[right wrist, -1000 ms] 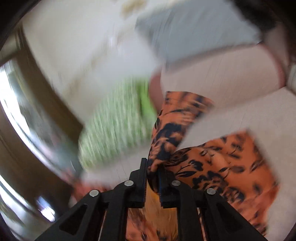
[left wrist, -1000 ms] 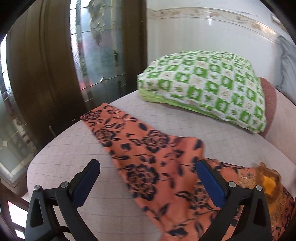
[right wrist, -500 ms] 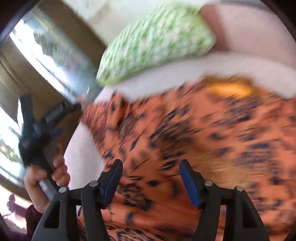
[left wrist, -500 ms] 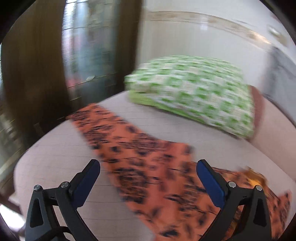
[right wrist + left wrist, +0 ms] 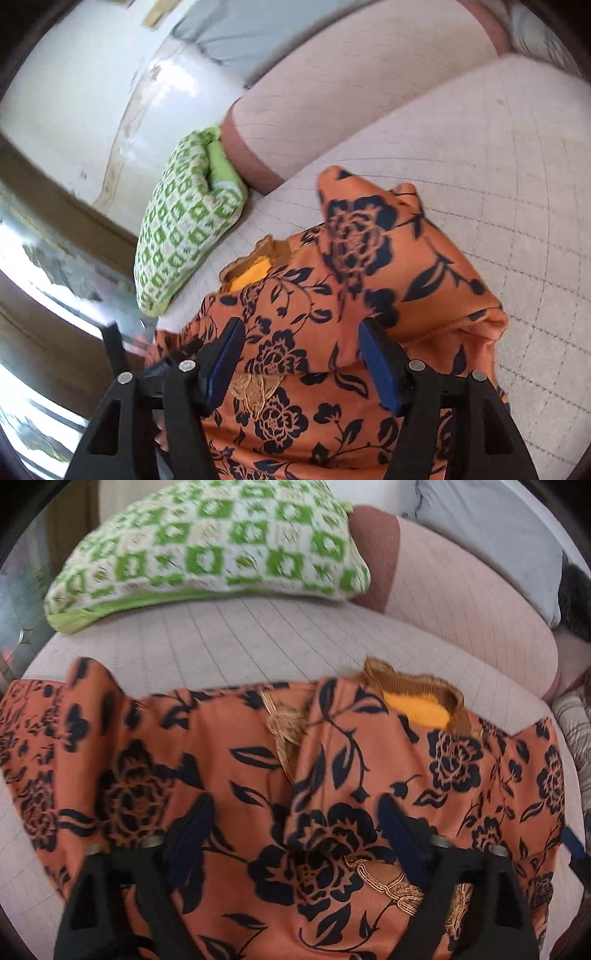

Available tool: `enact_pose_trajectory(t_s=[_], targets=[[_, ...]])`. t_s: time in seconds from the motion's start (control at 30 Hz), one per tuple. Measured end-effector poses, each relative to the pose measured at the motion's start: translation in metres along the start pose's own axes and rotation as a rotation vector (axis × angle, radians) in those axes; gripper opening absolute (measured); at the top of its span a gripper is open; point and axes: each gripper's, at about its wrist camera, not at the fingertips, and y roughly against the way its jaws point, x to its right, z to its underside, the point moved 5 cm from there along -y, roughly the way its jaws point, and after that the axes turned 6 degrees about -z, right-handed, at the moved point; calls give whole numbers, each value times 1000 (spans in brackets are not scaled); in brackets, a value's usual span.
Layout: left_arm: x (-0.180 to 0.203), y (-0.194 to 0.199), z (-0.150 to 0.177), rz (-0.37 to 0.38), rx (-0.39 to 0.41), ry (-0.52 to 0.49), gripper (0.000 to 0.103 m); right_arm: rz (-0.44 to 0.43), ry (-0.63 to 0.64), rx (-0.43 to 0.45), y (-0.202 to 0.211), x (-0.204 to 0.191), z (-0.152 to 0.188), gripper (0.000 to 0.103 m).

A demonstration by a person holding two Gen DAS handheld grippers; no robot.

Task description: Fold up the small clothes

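Showing no writing: floral garment (image 5: 229, 775)

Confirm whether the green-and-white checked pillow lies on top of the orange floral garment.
No: the green-and-white checked pillow sits apart from the orange floral garment, with bare pale quilted cushion between them.

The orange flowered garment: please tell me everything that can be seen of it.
The orange garment looks like thin, smooth cloth printed with dark flowers and leaves, with golden braid trim and a yellow lining at the brown-edged neck. It lies spread on the pale quilted sofa seat, one flap folded over. Both grippers hover over it; neither visibly grips it.
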Motion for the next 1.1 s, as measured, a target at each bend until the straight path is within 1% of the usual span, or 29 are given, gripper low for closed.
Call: enact_pose_trajectory(t_s=[0.03, 0.07, 0.1, 0.13, 0.17, 0.23, 0.27, 0.3, 0.33, 0.4, 0.43, 0.47, 0.5, 0.57, 0.6, 0.63, 0.67, 0.77, 0.87, 0.9, 0.93, 0.97, 1.0, 1.03, 1.07, 1.1], targets=[[3, -3, 2, 13, -12, -4, 63, -16, -40, 14, 2, 7, -4, 67], [3, -4, 2, 9, -9, -9, 59, -41, -89, 33, 6, 15, -10, 67], [3, -3, 2, 11, 2, -14, 56, -64, -144, 61, 9, 26, -16, 67], [6, -3, 1, 21, 7, -17, 56, -79, -195, 94, 15, 35, -20, 67], [3, -6, -2, 31, 5, -17, 56, -91, -246, 127, 21, 46, -24, 67], [6, -7, -3, 44, 6, -11, 57, -126, -352, 164, 28, 65, -27, 67], [9, -8, -3, 45, 4, -13, 63, -156, -398, 173, 30, 73, -27, 67], [11, -10, -3, 47, 0, -15, 66, -187, -427, 173, 30, 75, -27, 67], [12, -11, -4, 47, -2, -11, 66, -215, -447, 168, 30, 76, -27, 67], [14, -10, -4, 59, 6, -4, 65, -240, -473, 170, 32, 75, -22, 68], [14, -9, -4, 75, 11, -2, 61, -254, -479, 182, 33, 72, -21, 69], [14, -9, -4, 80, 9, 0, 46, -272, -482, 190, 39, 71, -19, 68], [13, -10, -3, 65, -2, -3, 33, -284, -475, 193, 40, 66, -19, 68], [7, -8, -1, 59, 4, 1, 24, -257, -446, 189, 39, 62, -22, 68], [5, -7, -1, 69, 9, 12, 15, -234, -439, 190, 37, 62, -22, 68], [1, -4, -2, 82, 16, 28, 11, -223, -441, 190, 41, 62, -23, 68], [-1, 0, -4, 105, 23, 42, 10, -216, -449, 188, 41, 63, -22, 68], [-6, 9, -7, 152, 43, 73, 9, -200, -470, 189, 39, 67, -19, 68], [-6, 11, -5, 187, 42, 67, 10, -178, -450, 198, 38, 66, -17, 68], [-5, 11, -5, 192, 35, 57, 19, -170, -441, 202, 37, 65, -17, 68], [-2, 12, -5, 191, 32, 51, 25, -164, -434, 203, 37, 64, -17, 68], [0, 12, -5, 189, 30, 45, 37, -155, -423, 203, 37, 63, -17, 68], [1, 13, -5, 180, 35, 40, 40, -150, -418, 202, 36, 63, -16, 68], [3, 13, -7, 154, 50, 37, 39, -146, -415, 201, 35, 63, -16, 68], [2, 17, -9, 126, 79, 32, 40, -144, -415, 199, 34, 64, -15, 68], [2, 19, -11, 125, 103, 25, 40, -145, -417, 196, 34, 64, -15, 68]])
